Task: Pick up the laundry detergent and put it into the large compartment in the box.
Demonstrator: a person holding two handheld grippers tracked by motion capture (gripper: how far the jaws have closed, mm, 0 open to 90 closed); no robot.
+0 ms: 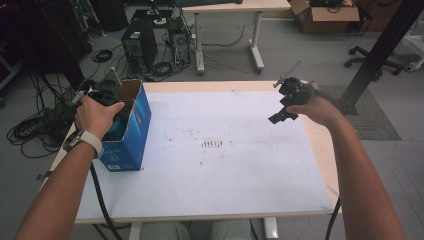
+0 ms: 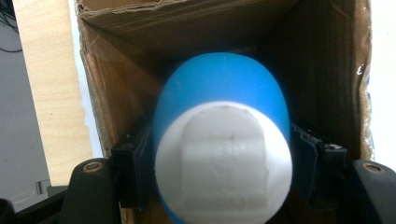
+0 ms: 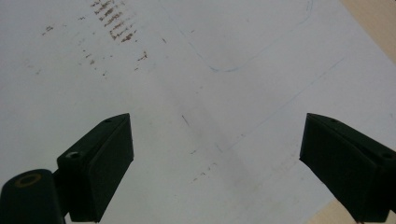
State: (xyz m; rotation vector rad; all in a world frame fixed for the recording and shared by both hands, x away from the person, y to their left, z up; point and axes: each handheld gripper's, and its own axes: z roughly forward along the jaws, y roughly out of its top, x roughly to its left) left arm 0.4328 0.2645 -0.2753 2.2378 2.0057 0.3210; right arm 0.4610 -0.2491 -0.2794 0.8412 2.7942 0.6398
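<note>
A blue cardboard box stands open at the table's left side. My left gripper reaches into its open top. In the left gripper view its jaws are shut on a blue rounded object with a white end, held inside the brown cardboard walls. My right gripper hangs above the table's right part, open, with nothing between its fingers; below it lies the bare white sheet.
The white sheet covers the wooden table and bears brown smudges near its middle. Beyond the far edge stand computer towers, cables, another desk and a cardboard box. A black post rises at right.
</note>
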